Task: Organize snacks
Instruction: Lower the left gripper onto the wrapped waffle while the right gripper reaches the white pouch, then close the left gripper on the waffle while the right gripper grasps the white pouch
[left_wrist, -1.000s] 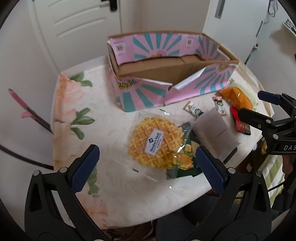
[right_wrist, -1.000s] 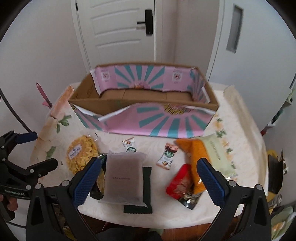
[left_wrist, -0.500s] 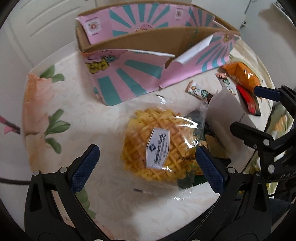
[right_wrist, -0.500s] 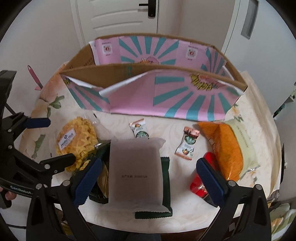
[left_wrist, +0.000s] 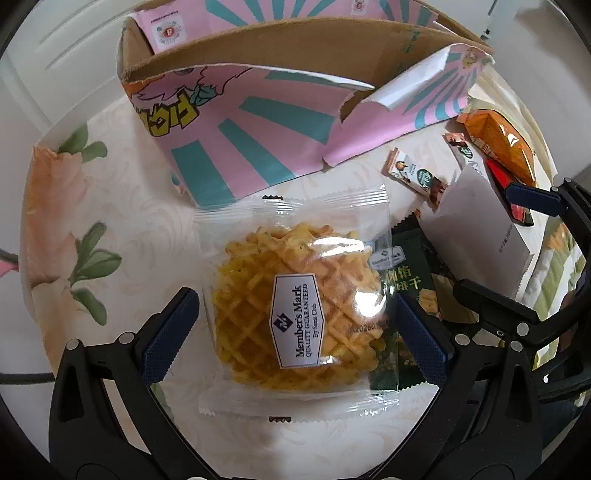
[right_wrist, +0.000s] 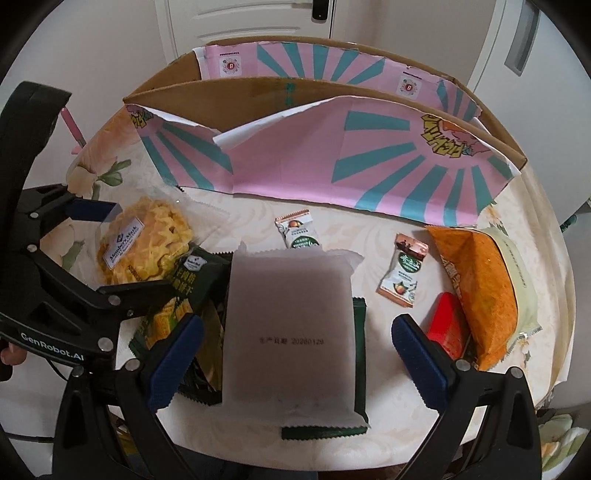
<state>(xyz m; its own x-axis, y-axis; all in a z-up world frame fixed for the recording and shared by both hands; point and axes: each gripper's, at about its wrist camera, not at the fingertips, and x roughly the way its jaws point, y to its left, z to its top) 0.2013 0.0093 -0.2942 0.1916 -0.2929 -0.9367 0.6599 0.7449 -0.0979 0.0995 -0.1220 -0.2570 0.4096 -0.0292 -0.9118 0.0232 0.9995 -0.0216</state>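
A waffle in a clear wrapper (left_wrist: 295, 314) lies on the floral table, and my left gripper (left_wrist: 295, 332) stands open with its blue pads on either side of it, apart from it. The same waffle (right_wrist: 144, 243) shows at left in the right wrist view, with the left gripper (right_wrist: 110, 251) around it. My right gripper (right_wrist: 295, 354) is open over a frosted white packet (right_wrist: 288, 332) that lies on a dark green packet (right_wrist: 360, 332). Behind them stands the open pink and teal cardboard box (right_wrist: 314, 162) (left_wrist: 258, 129).
Two small sachets (right_wrist: 297, 232) (right_wrist: 404, 275), a red packet (right_wrist: 447, 325) and an orange bag (right_wrist: 480, 284) on a pale green bag (right_wrist: 517, 273) lie at right. Another green packet (left_wrist: 402, 288) sits partly under the waffle. The table edge (right_wrist: 369, 454) is close in front.
Both grippers moved forward and down toward the table. The left now straddles the waffle; the right has closed in on the white packet. Both stay open.
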